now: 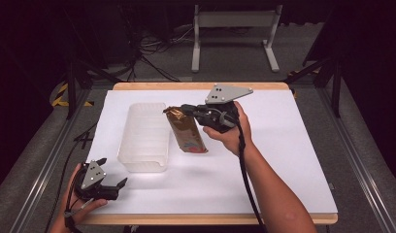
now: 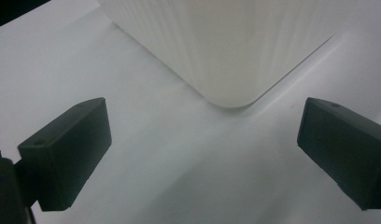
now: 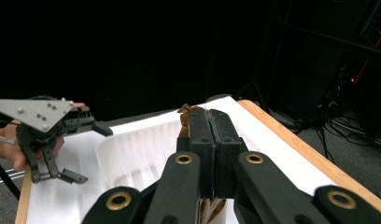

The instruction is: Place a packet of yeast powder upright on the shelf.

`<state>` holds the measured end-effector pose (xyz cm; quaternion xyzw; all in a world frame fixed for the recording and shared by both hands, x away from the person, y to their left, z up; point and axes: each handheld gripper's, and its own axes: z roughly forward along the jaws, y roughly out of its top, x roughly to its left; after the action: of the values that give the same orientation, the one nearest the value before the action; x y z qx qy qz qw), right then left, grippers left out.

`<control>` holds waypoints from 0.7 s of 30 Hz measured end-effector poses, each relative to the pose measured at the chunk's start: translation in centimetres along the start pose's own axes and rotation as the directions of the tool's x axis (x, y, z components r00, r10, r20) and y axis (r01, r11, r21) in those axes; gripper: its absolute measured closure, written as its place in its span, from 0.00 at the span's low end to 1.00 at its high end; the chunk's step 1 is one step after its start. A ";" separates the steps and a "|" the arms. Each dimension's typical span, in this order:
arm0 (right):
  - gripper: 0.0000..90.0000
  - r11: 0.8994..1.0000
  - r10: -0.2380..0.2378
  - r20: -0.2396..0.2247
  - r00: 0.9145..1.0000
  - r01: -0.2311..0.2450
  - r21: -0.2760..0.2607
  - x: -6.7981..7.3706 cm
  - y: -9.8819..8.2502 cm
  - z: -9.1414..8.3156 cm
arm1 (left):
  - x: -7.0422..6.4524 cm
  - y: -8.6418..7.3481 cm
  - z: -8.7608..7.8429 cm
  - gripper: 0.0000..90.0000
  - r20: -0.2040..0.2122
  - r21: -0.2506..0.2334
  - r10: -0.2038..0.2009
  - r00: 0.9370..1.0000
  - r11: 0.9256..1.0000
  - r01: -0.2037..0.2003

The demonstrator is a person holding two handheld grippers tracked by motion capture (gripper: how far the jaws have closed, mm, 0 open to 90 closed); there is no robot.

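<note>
So my right gripper (image 1: pixel 186 109) is pinched tight on just the top edge of the brown bag (image 1: pixel 187 132), which hangs mid-frame in the high view, right beside the white tub (image 1: pixel 142 137). My worry is that the thin crimped edge slides out of the jaws, or the bag swings and clips the tub's rim. My left gripper (image 1: pixel 113 171) sits wide open and empty at lower left, near the tub's corner, so nothing steadies the tub if it gets bumped.

High view looks forward and down over whole table (image 1: pixel 283 160). Left gripper view sits low, close to white bin (image 2: pixel 216 42) corner. Right gripper view faces across bin (image 3: pixel 132 149), shared by all three
</note>
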<state>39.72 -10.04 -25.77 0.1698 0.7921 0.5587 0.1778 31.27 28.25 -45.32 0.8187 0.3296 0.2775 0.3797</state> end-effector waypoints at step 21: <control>0.99 0.999 0.001 -0.092 0.996 -0.006 -0.054 0.7 2.2 6.0 | 0.2 -0.3 -0.3 0.04 -0.002 0.000 -0.007 1.000 1.000 0.007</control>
<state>42.05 -4.08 -25.60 0.1403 0.7837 0.5876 0.1446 31.08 28.71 -45.30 0.8173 0.3328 0.2768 0.3803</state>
